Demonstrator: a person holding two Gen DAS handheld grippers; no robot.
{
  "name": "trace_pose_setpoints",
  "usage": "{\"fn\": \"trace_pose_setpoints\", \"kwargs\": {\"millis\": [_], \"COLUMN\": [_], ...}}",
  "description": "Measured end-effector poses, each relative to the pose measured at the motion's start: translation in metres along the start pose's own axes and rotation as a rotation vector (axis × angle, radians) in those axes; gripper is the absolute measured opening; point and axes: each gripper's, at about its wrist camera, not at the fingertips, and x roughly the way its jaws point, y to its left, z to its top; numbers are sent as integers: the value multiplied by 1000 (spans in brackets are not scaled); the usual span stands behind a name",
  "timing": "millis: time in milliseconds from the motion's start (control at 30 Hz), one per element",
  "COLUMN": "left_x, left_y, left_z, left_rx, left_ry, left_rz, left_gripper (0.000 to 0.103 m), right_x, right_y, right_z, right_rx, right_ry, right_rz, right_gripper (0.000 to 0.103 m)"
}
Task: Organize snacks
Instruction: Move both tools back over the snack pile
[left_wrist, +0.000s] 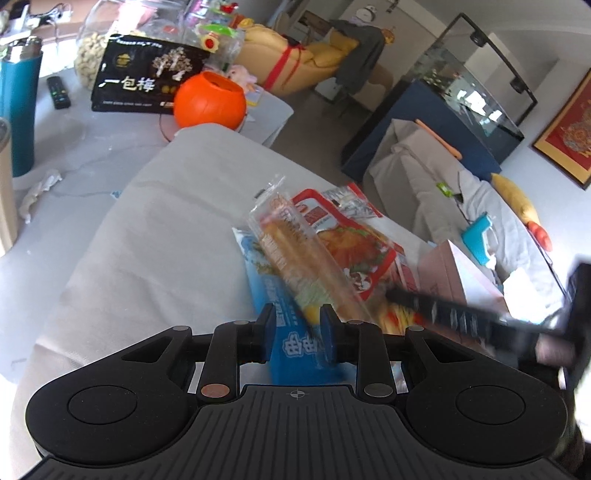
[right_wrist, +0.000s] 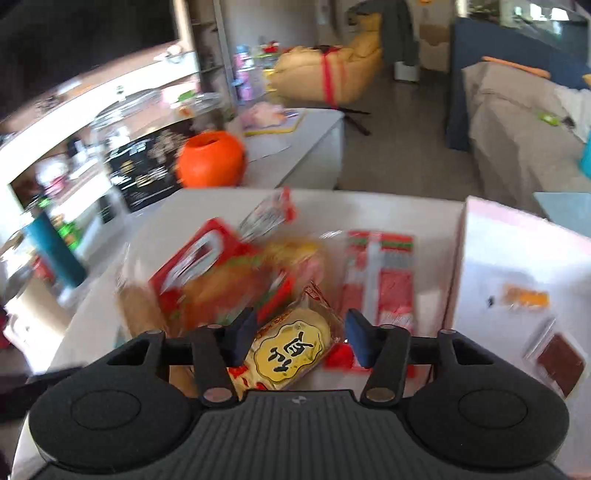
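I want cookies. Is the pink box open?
Open: the pink cardboard box shows its inside, with small packets lying there.

Left gripper (left_wrist: 297, 334) jaws closed on blue snack packet (left_wrist: 295, 332), clear-wrapped bread stick (left_wrist: 295, 254) overlapping it, grey cloth (left_wrist: 166, 221) beneath

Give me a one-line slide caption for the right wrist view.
Right tongs open over a yellow-labelled snack pack, with red packets behind and a pink box alongside.
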Motion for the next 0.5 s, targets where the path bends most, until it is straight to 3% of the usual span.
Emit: {"fn": "trace_pose_setpoints", "kwargs": {"millis": [267, 400, 500], "left_x": [-5, -17, -12], "left_y": [-14, -38, -59], "left_z": [-1, -4, -4], "left_rx": [60, 195, 303], "left_ry": [-37, -109, -79], "left_rz": [28, 38, 0], "left_gripper": [29, 29, 29], "right_x": [-43, -70, -85], "right_y": [15, 6, -3], "right_z": [-50, -70, -79], "right_rx": [-143, -132, -114], "right_ry": [40, 6, -36], "right_rz": [84, 109, 66], "right_gripper": [40, 41, 42]}}
